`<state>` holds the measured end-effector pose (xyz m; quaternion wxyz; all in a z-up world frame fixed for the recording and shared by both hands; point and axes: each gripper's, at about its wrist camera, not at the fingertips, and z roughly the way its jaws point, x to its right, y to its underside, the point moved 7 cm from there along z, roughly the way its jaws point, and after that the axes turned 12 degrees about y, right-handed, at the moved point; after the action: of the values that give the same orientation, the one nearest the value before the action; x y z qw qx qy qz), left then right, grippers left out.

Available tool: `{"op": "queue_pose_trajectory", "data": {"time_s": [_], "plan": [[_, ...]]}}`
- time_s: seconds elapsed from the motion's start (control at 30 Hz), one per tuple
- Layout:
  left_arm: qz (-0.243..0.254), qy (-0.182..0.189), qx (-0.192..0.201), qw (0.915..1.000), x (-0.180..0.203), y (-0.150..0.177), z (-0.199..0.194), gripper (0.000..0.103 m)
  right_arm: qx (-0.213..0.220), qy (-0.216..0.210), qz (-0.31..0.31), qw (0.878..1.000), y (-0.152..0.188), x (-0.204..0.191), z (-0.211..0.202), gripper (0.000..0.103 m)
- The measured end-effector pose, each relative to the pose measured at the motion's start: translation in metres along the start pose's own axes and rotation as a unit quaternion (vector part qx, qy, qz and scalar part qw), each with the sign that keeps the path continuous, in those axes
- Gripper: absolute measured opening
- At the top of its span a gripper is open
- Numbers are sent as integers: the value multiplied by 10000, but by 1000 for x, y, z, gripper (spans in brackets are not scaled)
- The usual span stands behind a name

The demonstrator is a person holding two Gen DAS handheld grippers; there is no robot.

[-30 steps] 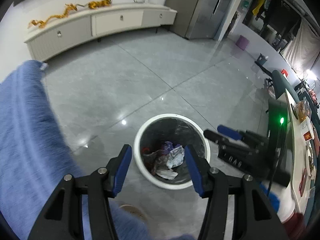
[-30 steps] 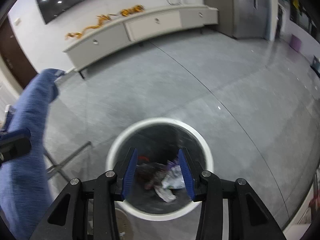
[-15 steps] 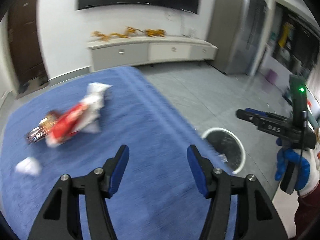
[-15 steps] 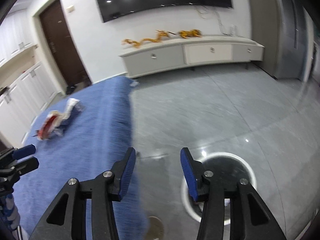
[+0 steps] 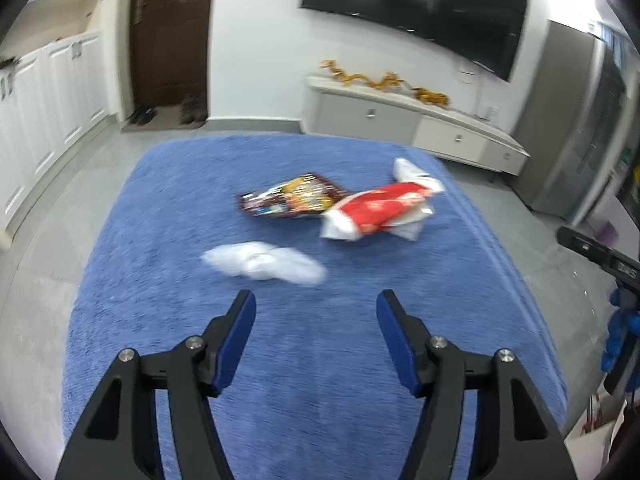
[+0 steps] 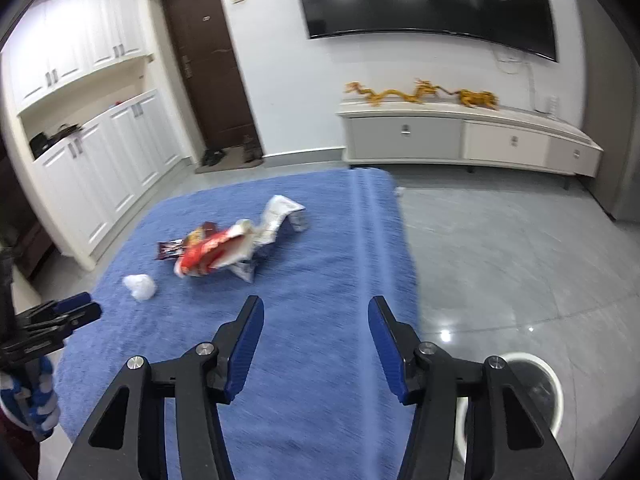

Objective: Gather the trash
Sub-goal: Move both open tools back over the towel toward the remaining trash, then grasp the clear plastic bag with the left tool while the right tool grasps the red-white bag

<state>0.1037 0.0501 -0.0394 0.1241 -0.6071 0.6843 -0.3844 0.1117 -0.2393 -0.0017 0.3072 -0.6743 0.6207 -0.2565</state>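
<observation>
On the blue-covered table point(image 5: 320, 360) lie a crumpled white tissue point(image 5: 262, 261), a dark snack wrapper point(image 5: 294, 199) and a red-and-white wrapper point(image 5: 380, 210). My left gripper point(image 5: 316, 312) is open and empty, just short of the tissue. My right gripper point(image 6: 315, 318) is open and empty over the table's right part; the tissue point(image 6: 140, 287) and the red wrapper point(image 6: 216, 254) lie ahead to its left. The white-rimmed trash bin point(image 6: 536, 384) stands on the floor at the lower right, partly hidden by the right finger.
A white low cabinet point(image 6: 464, 146) with gold dragon figures stands against the far wall under a black TV point(image 6: 424, 0). White cupboards point(image 6: 100, 168) and a brown door point(image 6: 208, 68) are at the left. Grey tiled floor point(image 6: 520, 248) lies right of the table.
Both grippers have swung up and left from over the trash bin to over the blue table. The trash on the table is now ahead of them. Both stay open and empty.
</observation>
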Motion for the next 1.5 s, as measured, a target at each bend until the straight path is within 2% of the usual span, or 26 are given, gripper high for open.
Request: {"op": "queue_pose_trajectory", "data": {"time_s": [0.13,0.27,0.37,0.57,0.7,0.83,1.03,1.17,1.3,1.4,1.43,1.47,1.5], "plan": [[-482,-34,-42,9988,-33,-2,11,68,-56,-296,-156,9994,-14,-26,24,58],[-843,-3,-109,9964,-48,-9,32,70,-80,-544,-262,9981,-30,-49,49,64],[-1086,-56,-167,9939,-58,-15,48,70,-137,-652,-386,9970,-41,-67,74,66],[-1368,-304,-206,9899,-75,-27,71,70,-221,-781,-718,9941,-69,-96,114,66],[-1514,-354,-291,9874,-82,-26,83,70,-503,-1063,-927,9887,-77,-117,142,66],[-1501,-347,-396,9873,-85,-20,90,70,-852,-1356,-1212,9796,-64,-134,157,66],[-1298,-309,-423,9902,-81,-16,90,68,-1012,-1521,-1795,9667,-31,-146,138,66],[-1134,-330,-436,9920,-81,-10,87,57,-1086,-1639,-2079,9582,-3,-158,123,66],[-1070,-284,-449,9928,-84,-3,79,52,-1246,-1722,-2208,9519,26,-165,117,66],[-987,-296,-460,9936,-84,-1,78,47,-1413,-1655,-2294,9487,44,-169,119,66],[-953,-291,-464,9939,-83,0,77,43,-1421,-1621,-2300,9490,47,-169,120,66],[-923,-274,-472,9942,-82,1,77,35,-1397,-1569,-2305,9501,48,-169,120,65],[-887,-261,-491,9945,-81,2,77,32,-1380,-1533,-2285,9514,50,-168,119,55]]}}
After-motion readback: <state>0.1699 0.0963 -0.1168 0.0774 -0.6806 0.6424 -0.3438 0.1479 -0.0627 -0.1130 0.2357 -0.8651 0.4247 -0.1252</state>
